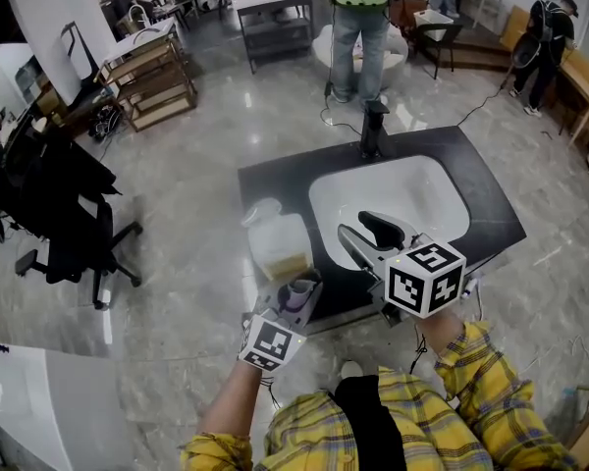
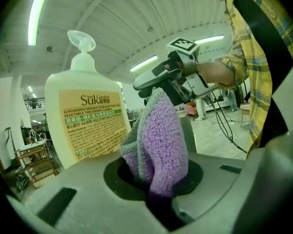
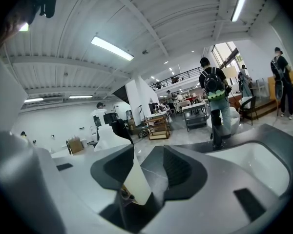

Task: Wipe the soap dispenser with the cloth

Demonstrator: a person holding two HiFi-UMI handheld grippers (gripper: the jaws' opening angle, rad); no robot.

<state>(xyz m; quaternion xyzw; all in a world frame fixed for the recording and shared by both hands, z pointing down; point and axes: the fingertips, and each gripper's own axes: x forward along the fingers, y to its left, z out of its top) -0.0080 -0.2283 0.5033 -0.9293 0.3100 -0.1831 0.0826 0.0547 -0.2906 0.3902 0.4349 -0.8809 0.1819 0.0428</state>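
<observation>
The soap dispenser [image 1: 275,240], a white pump bottle with a tan label, stands on the dark counter [image 1: 476,180] left of the sink. My left gripper [image 1: 301,287] sits just in front of it, shut on a purple and grey cloth [image 1: 296,293]. In the left gripper view the cloth [image 2: 158,135] bunches up between the jaws of the left gripper [image 2: 156,182], close beside the dispenser [image 2: 88,121]; I cannot tell if they touch. My right gripper [image 1: 358,226] hovers over the sink's near rim, open and empty; the right gripper view shows its jaws apart around the right gripper's [image 3: 146,172] gap.
A white sink basin [image 1: 326,196] fills the counter's middle, with a black faucet [image 1: 373,130] behind it. A person [image 1: 360,27] stands beyond the counter, cables on the floor nearby. A black office chair [image 1: 69,229] and a wooden cart [image 1: 157,81] stand to the left.
</observation>
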